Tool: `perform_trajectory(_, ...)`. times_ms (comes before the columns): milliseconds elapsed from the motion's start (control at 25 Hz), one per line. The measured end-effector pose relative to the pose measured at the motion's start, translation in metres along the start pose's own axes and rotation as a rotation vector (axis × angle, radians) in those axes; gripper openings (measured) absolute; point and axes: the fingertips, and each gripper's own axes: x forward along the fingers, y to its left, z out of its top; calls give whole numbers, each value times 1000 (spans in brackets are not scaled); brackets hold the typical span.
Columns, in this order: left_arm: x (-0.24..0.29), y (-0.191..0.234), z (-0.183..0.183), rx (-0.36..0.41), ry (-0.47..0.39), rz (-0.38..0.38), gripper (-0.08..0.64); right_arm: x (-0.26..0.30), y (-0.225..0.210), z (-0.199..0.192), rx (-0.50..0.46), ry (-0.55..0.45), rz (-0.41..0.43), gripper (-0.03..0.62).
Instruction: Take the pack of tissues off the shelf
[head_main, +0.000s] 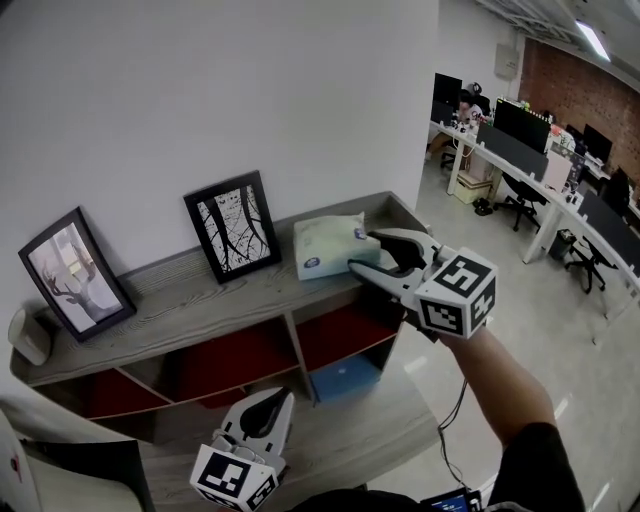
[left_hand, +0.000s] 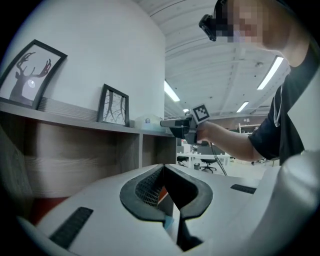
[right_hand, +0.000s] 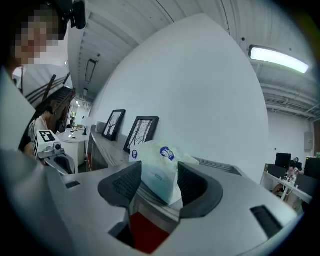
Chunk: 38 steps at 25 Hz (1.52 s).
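Right gripper view: fingers (right_hand: 121, 185) of the right gripper (right_hand: 159, 184) partway apart, clamped on the near end of the pack of tissues (right_hand: 161, 162), one pad pressed to each side by the look of it. Head view: same pack of tissues (head_main: 325, 245) lying on top of the shelf (head_main: 190, 300) at its right end, about 3 o'clock from the tree picture (head_main: 234, 225), with the deer picture (head_main: 72, 272) farther off toward 9 o'clock.

Judged as the lift-off step. Keep the squeeze firm but not crushing: soft wrapping, liable to give and slip. Raise a little first, then draw back toward 5 o'clock, clear of the shelf edge and the tree picture.

Left gripper (head_main: 272, 402) low at 6 o'clock, well apart from the shelf top, fingers (left_hand: 147, 187) together on nothing.
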Motion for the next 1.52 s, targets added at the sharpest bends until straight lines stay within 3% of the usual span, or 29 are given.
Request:
perform_trajectory(400, 4, -14, -7, -12, 27, -35, 15, -5, 3, 0, -7, 2, 2, 75)
perform_trajectory(920, -10, -20, -3, -20, 1, -4, 15, -32, 13, 24, -8, -98, -21, 34)
perform_trajectory(1240, -28, -12, -6, -8, 21, 84, 15, -60, 50, 42, -6, -192, 86, 34)
perform_trajectory(1520, -78, 13, -11, -35, 7, 180, 15, -53, 116, 49, 17, -221, 213, 34)
